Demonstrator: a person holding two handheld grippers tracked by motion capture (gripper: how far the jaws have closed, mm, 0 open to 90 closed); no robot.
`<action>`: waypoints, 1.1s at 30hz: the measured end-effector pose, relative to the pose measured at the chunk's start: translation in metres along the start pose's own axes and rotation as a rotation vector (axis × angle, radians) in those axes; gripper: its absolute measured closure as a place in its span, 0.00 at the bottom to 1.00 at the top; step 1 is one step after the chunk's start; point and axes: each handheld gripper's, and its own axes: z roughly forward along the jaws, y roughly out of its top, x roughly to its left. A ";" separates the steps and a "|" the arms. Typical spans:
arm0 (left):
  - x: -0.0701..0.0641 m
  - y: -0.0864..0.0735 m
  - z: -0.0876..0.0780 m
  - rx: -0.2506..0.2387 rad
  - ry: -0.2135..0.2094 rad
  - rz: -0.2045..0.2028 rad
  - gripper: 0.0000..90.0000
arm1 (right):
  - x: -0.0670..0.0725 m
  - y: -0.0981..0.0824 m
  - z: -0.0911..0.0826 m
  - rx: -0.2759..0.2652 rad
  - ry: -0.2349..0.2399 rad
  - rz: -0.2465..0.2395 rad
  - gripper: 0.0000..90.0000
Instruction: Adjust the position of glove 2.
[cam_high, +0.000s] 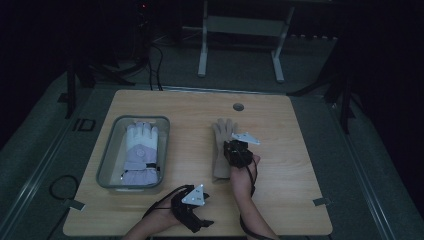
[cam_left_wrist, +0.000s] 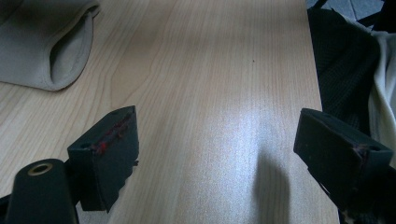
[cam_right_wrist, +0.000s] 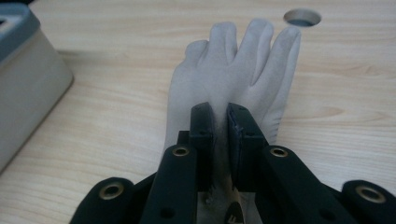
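A beige glove (cam_high: 221, 134) lies flat on the wooden table (cam_high: 285, 150), fingers pointing away from me. My right gripper (cam_high: 233, 148) rests over its palm. In the right gripper view the jaws stand nearly together, right gripper (cam_right_wrist: 221, 125) shut on a pinch of the beige glove (cam_right_wrist: 233, 65). My left gripper (cam_high: 202, 224) sits near the table's front edge, open with nothing between its jaws. In the left gripper view the left gripper (cam_left_wrist: 217, 149) frames bare wood, and the beige glove's cuff (cam_left_wrist: 42, 51) lies at the upper left.
A grey bin (cam_high: 107, 162) at the left holds a white and lilac glove (cam_high: 141, 147); its wall (cam_right_wrist: 28, 79) also appears in the right gripper view. A round cable hole (cam_high: 238, 106) sits near the far edge. Dark clothing (cam_left_wrist: 345, 60) lies past the table's edge.
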 end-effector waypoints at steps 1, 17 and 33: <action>0.000 0.000 0.000 -0.003 0.000 -0.004 0.16 | 0.001 -0.001 0.002 0.004 0.000 -0.005 0.90; 0.000 -0.001 0.001 0.005 -0.002 0.000 0.16 | 0.001 -0.022 0.034 0.098 0.006 -0.011 0.81; 0.001 -0.001 0.001 -0.001 0.006 -0.036 0.16 | -0.014 -0.018 0.022 0.139 0.108 -0.073 0.27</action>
